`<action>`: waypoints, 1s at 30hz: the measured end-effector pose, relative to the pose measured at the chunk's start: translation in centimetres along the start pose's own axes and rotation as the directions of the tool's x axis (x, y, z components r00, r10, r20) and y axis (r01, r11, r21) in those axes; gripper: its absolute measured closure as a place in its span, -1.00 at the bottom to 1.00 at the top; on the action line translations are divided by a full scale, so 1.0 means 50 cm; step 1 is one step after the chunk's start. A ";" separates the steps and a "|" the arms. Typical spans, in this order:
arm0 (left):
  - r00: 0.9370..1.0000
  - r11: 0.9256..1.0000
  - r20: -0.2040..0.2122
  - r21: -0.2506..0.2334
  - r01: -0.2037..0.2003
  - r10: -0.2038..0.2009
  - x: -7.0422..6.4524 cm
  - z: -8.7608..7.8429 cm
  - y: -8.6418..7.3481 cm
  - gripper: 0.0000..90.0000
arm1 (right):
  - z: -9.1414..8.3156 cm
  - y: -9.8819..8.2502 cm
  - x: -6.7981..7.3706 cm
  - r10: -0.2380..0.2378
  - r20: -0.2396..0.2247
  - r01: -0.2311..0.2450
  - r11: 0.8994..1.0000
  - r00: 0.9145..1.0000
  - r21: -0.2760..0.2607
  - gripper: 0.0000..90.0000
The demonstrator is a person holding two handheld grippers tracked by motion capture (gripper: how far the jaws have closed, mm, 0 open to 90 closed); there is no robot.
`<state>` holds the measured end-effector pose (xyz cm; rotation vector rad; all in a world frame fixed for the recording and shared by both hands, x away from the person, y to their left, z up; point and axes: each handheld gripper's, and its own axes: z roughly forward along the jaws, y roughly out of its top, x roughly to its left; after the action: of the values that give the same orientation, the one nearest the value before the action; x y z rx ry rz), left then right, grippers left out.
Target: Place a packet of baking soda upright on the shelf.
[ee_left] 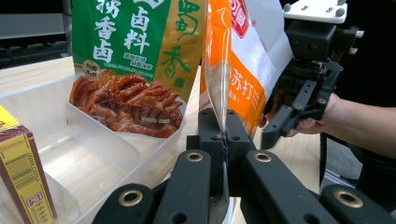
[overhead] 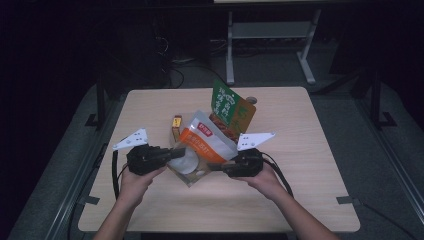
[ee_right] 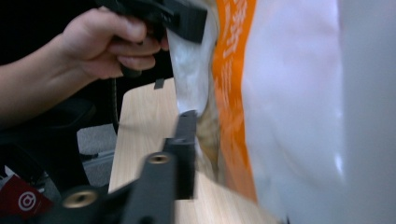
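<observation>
Two pairs of tongs meet on one thing, the orange-and-white snack pouch (overhead: 207, 137), which stands up off the bench (overhead: 300, 175) just left of the middle of the high view, between my hands. I judge it light and soft: thin, glossy film, puffed with air, so it will slide under a loose grip and buckle if squeezed across its belly. If what is inside is brittle, it would crush. The flat sealed seams at the edges are the places to take hold, not the bulging middle.

My left tongs (overhead: 181, 152) do just that. In the left gripper view their jaws are pressed together on the pouch's clear side seam, with the film pinched flat between the pads, at lower middle of the frame. My right tongs (overhead: 212, 166) come at the opposite edge. In the right gripper view one jaw lies against the clear seam while the pouch covers the other, so I cannot tell whether they press on it or merely flank it.

Behind the pouch sits a clear plastic divided tray (ee_left: 32, 100), with a small yellow-and-brown box (overhead: 176, 125) at its left and, farthest off, a green seasoning packet (overhead: 225, 105) standing upright in it.
</observation>
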<state>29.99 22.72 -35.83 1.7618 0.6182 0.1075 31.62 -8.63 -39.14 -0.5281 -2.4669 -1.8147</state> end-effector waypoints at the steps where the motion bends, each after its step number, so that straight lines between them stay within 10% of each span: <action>1: 1.000 1.000 0.003 -0.004 0.007 -0.007 0.000 0.001 -0.001 0.99 | -0.001 0.001 0.001 -0.003 0.005 0.003 1.000 1.000 -0.004 0.74; 17: 1.000 0.999 0.017 0.029 0.026 -0.026 0.016 0.027 -0.024 0.95 | -0.020 0.006 0.007 -0.042 -0.004 0.042 0.999 0.999 0.017 1.00; 30: 0.995 0.999 -0.103 0.032 0.002 0.001 0.023 0.030 -0.027 0.22 | -0.020 0.011 0.021 -0.033 -0.108 0.035 0.999 0.994 0.016 1.00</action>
<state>31.08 22.13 -37.81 1.7953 0.6983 0.1908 30.60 -9.16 -38.10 -0.3795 -2.4326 -1.7814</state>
